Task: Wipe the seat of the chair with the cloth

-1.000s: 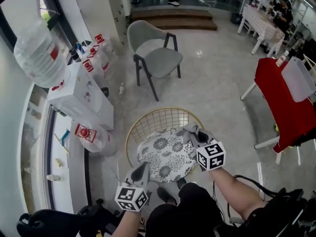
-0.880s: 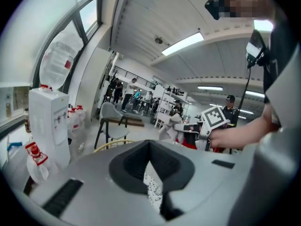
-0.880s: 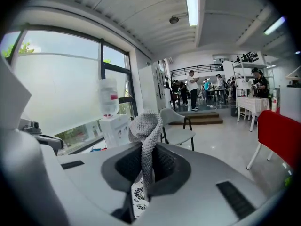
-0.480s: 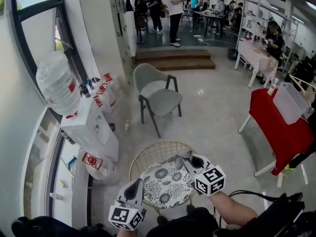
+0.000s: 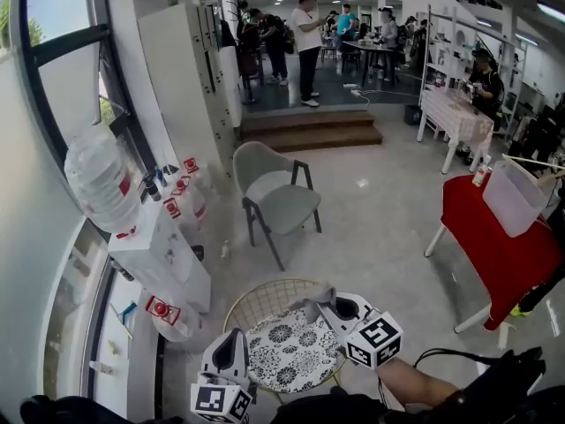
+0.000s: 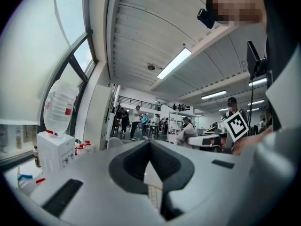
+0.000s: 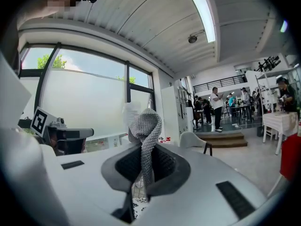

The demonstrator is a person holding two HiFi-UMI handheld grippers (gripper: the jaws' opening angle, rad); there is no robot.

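Clearly the right claw is clamped on the cloth. In the right gripper view, that grey knit cloth is pinched between the two jaws and rises above them in a folded loop. In the head view, the cloth hangs over the far right rim of the wire chair, apart from the patterned seat. Whether it touches the rim, I cannot tell.

The left claw hovers at the seat's near left edge. In the left gripper view, its jaws meet at the tips with nothing between them, and a bit of the wire chair shows through the gap below.

Farther off on the floor stands a grey chair, well apart from the wire one. A water dispenser stands by the window at the left, and a red table is at the right.
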